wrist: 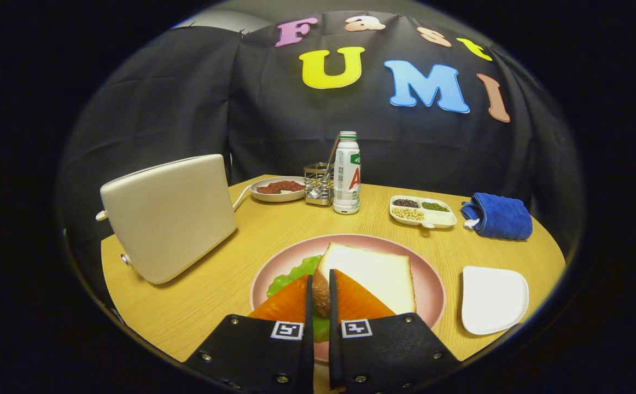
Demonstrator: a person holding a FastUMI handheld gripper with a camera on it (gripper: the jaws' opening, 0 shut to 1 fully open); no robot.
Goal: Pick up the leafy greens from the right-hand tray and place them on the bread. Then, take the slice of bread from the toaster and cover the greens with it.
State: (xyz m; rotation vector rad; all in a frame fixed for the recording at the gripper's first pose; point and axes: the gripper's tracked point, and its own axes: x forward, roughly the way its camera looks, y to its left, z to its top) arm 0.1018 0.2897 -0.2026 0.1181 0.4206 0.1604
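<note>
1. Wooden round table [230,273], pink plate [432,284] just ahead.
2. Gripper [318,298] pinches the bread slice's [372,273] crust edge, fingers nearly together.
3. Slice lies over lettuce [290,276], seemingly capping the sandwich.
4. Toaster [170,216] stands beside the plate; white tray [492,298] opposite.

**Bread slice pinched over the pink plate**

The gripper [318,298] clamps the brown crust of the bread slice [375,273], which lies over the leafy greens [290,276] on the pink plate [432,284]. The toaster [170,216] stands nearby; the white tray [492,298] sits just beside the plate.
</note>
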